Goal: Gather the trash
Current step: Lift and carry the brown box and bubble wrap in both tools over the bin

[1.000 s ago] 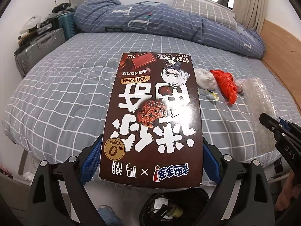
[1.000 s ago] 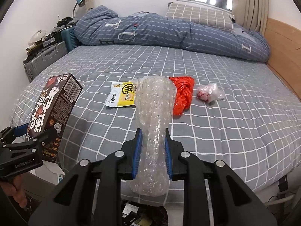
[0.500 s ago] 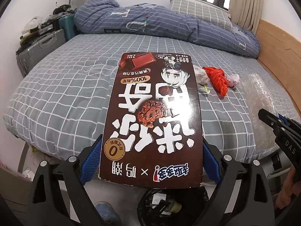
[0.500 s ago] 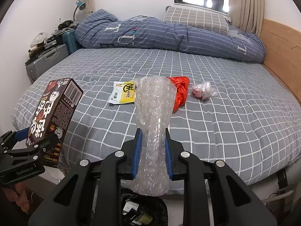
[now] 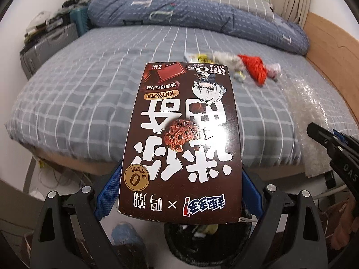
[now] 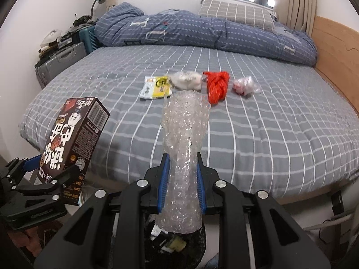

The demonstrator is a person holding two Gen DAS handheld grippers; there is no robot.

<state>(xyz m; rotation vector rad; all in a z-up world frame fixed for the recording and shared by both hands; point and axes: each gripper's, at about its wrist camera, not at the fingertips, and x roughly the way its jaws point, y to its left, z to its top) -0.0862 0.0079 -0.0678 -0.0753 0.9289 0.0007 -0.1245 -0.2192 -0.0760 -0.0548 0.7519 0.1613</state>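
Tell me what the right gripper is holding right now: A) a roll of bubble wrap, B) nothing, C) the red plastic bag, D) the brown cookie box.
A: in the right wrist view the right gripper has its blue pads pressed on the bubble wrap, while the brown cookie box sits in the left gripper and the red plastic bag lies on the bed.

Both wrist cameras sit just beyond the bed's (image 5: 89, 94) foot edge, angled down toward the headboard-end pillow (image 6: 235, 13). Both views share the bed; each shows the other gripper beside it.
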